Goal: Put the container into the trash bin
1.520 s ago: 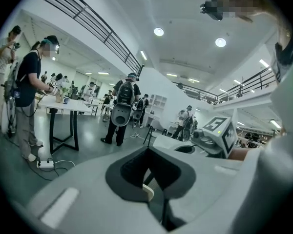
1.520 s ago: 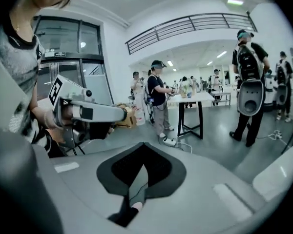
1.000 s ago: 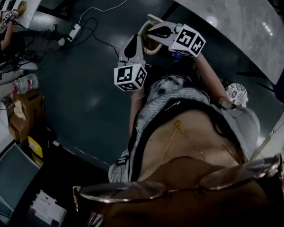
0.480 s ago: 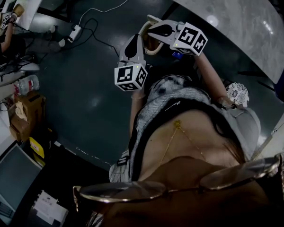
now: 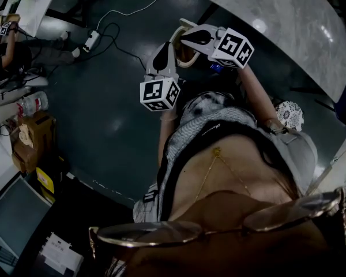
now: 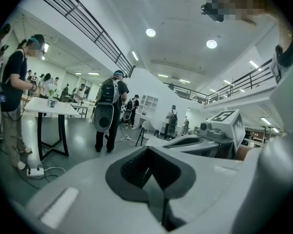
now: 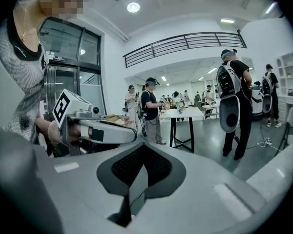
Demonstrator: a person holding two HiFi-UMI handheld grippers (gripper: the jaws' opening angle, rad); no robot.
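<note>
In the head view both grippers are held close in front of the person's body, above the dark floor. My left gripper [image 5: 168,45] points away from the body, its marker cube just below it. My right gripper [image 5: 184,35] reaches in from the right and crosses just beyond it. A tan round rim [image 5: 184,57] shows between and behind them, mostly hidden; I cannot tell whether it is the container or a bin. In the left gripper view the left gripper [image 6: 149,172] has its jaws together with nothing between. The right gripper [image 7: 136,179] looks the same in its own view.
A pale marble tabletop [image 5: 277,16] fills the upper right. A power strip with cables [image 5: 91,38] lies on the floor at upper left, with cardboard boxes [image 5: 32,134] and a bottle [image 5: 33,103] at the left edge. Ahead stand people [image 6: 107,111] and tables [image 7: 185,113].
</note>
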